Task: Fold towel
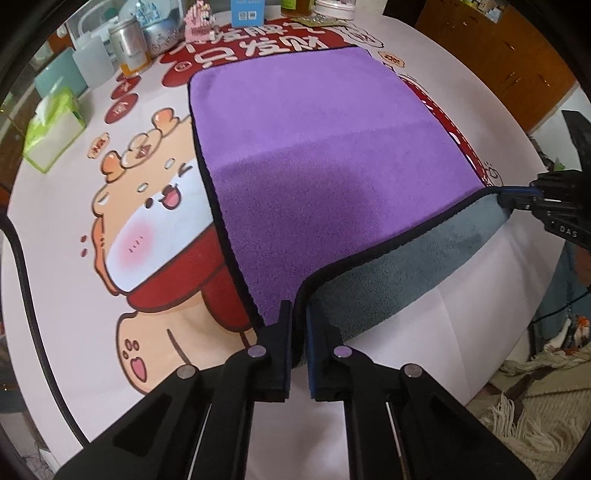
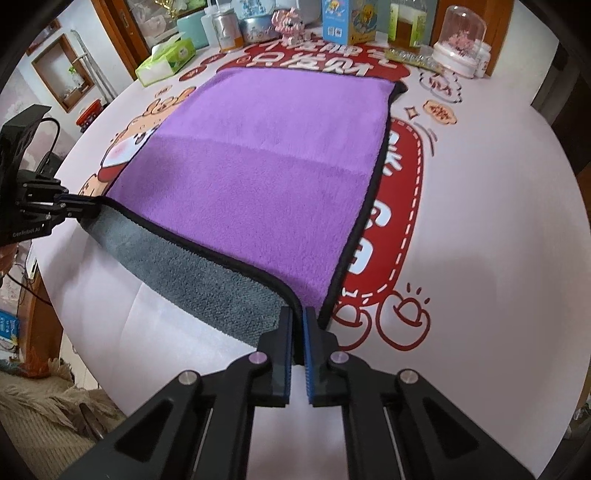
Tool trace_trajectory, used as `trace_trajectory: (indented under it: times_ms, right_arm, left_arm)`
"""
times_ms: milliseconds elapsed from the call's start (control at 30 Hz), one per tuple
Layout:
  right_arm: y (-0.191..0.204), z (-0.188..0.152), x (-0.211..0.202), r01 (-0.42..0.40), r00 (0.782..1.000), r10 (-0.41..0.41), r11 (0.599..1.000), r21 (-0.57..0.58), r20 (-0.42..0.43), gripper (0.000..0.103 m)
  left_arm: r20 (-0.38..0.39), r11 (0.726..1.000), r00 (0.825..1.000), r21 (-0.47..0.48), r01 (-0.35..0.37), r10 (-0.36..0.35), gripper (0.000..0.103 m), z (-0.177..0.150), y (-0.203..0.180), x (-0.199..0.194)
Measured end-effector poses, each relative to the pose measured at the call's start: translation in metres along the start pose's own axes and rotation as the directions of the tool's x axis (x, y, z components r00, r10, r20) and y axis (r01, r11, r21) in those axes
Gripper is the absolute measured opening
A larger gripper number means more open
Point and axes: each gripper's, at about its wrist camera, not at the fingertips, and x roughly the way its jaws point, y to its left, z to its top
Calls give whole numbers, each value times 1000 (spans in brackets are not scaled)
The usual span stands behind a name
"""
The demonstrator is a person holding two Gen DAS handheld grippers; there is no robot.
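A purple towel [image 1: 314, 155] with a grey underside and black hem lies on the round table; it also shows in the right wrist view [image 2: 258, 177]. Its near edge is lifted off the table, showing the grey side [image 1: 406, 269]. My left gripper [image 1: 298, 314] is shut on the towel's near left corner. My right gripper [image 2: 298, 317] is shut on the near right corner. Each gripper shows in the other's view: the right one [image 1: 532, 199] at the right, the left one [image 2: 74, 206] at the left.
The table [image 2: 498, 221] has a white cloth with red and cartoon prints. At its far edge stand a tissue box [image 1: 55, 129], tins, jars, a pink toy [image 2: 290, 24], a blue carton [image 2: 340, 18] and a glass dome [image 2: 461, 40]. A fringed rug [image 1: 535, 398] lies below.
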Motion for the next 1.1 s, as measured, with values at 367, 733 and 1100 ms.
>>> trace_trajectory:
  times_ms: [367, 733, 1100]
  right_arm:
    - [-2, 38, -50, 83, 978, -92, 995, 56, 187, 5]
    - [-21, 114, -76, 144, 932, -175, 982, 118, 317, 5]
    - [-49, 192, -39, 193, 913, -247, 962, 191, 323, 5]
  left_arm:
    - [176, 984, 968, -46, -173, 179, 4, 36, 7, -54]
    - [328, 953, 895, -132, -274, 303, 4, 101, 27, -93]
    - [334, 922, 862, -208, -327, 381, 4, 178, 61, -55]
